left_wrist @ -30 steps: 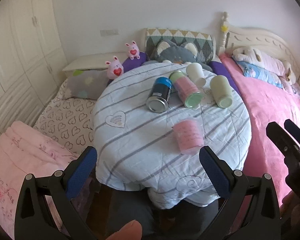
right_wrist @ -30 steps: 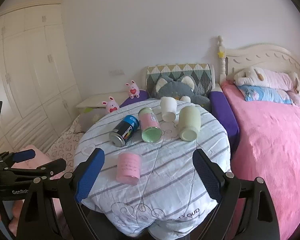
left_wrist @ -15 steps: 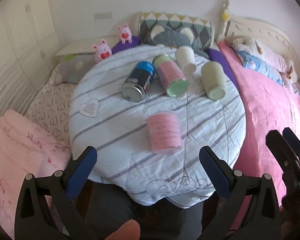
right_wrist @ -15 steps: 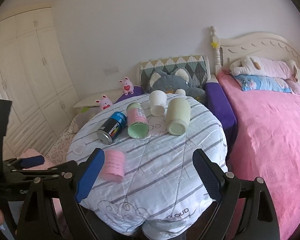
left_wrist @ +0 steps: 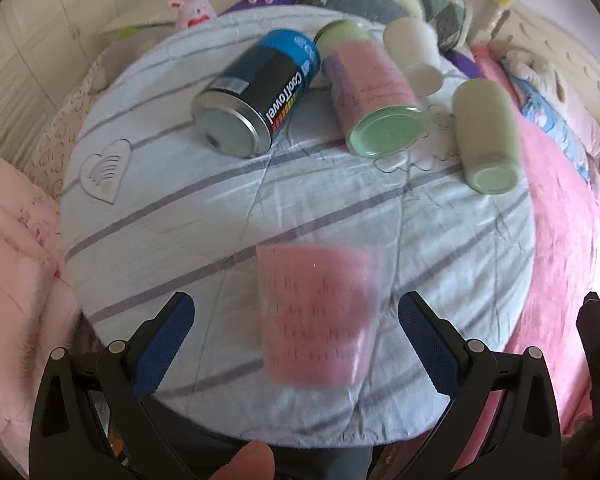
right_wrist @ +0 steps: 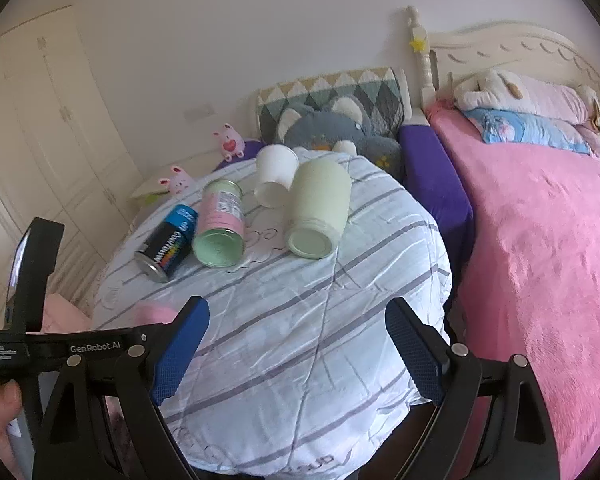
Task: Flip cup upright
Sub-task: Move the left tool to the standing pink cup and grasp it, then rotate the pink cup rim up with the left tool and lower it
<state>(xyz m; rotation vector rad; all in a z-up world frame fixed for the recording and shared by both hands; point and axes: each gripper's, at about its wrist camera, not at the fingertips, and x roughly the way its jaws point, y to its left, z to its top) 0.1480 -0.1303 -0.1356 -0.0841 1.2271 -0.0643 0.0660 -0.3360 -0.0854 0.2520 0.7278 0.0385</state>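
Pink cup [left_wrist: 316,312] lies on its side at the counter's [left_wrist: 180,216] near edge, framed by the left gripper [left_wrist: 294,340].
Both grippers are spread wide and hold nothing; the left one's fingers flank the cup without touching, likely lining up a sideways grasp, while the right gripper [right_wrist: 296,348] hangs aside.

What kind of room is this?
Probably a child's bedroom: a bed with a pink blanket, a cream carved headboard, and a grey plush cat behind the round cloth-covered table.
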